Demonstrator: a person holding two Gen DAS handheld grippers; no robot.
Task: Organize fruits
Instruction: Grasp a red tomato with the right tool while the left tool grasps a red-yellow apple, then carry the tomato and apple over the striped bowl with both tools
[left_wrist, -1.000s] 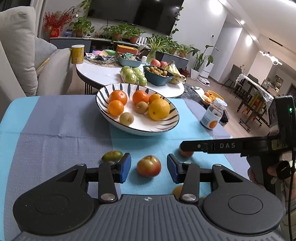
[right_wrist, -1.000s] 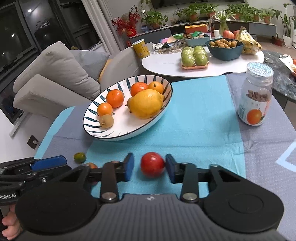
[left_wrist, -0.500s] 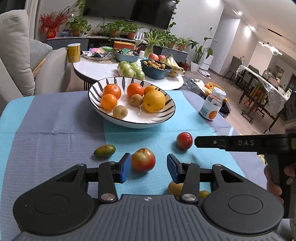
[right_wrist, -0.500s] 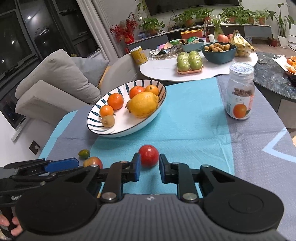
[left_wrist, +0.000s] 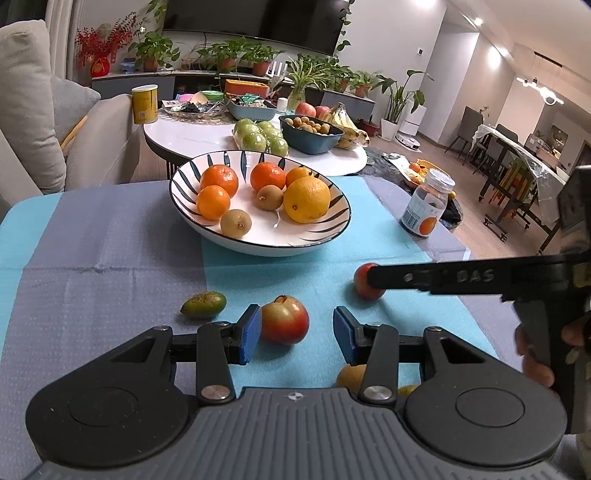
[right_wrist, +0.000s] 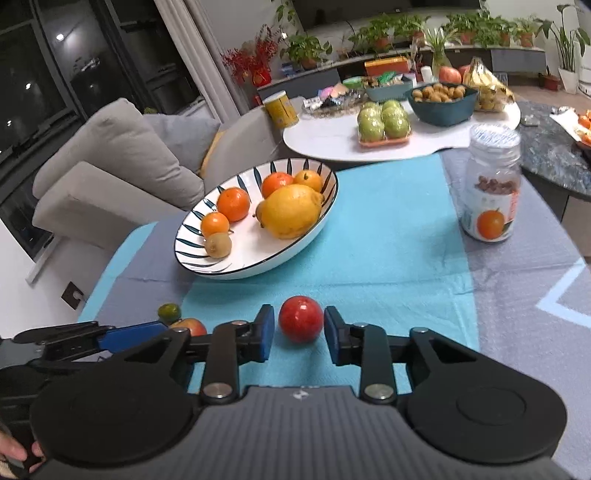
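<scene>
**Both tools open around fruit on the desk**

Left tool (left_wrist: 297, 334): held low and level over the blue cloth (left_wrist: 110, 266), pointing toward the bowl (left_wrist: 332, 230). Jaws wide apart. A red-green tomato (left_wrist: 284, 320) sits on the cloth between them, close against the left pad, clear gap to the right pad. No grip on it. A small green fruit (left_wrist: 203, 304) lies just left of the left finger. A yellowish fruit (left_wrist: 349, 376) shows partly under the right finger.

Right tool (right_wrist: 298, 334): also low and level, coming in from the right side; in the left wrist view its finger crosses in front of the red fruit. Jaws part open. A round red fruit (right_wrist: 300, 319) rests on the cloth between the pads, small gaps on both sides, pads not pressing it. Holder's hand (left_wrist: 535, 354) partly visible behind the handle.

Containers: striped white bowl holds three oranges, a smaller orange fruit behind the large lemon (left_wrist: 306, 199), and two brownish kiwis. A lidded jar (right_wrist: 491, 184) with an orange on its label stands upright to the right of the bowl, well apart.
</scene>
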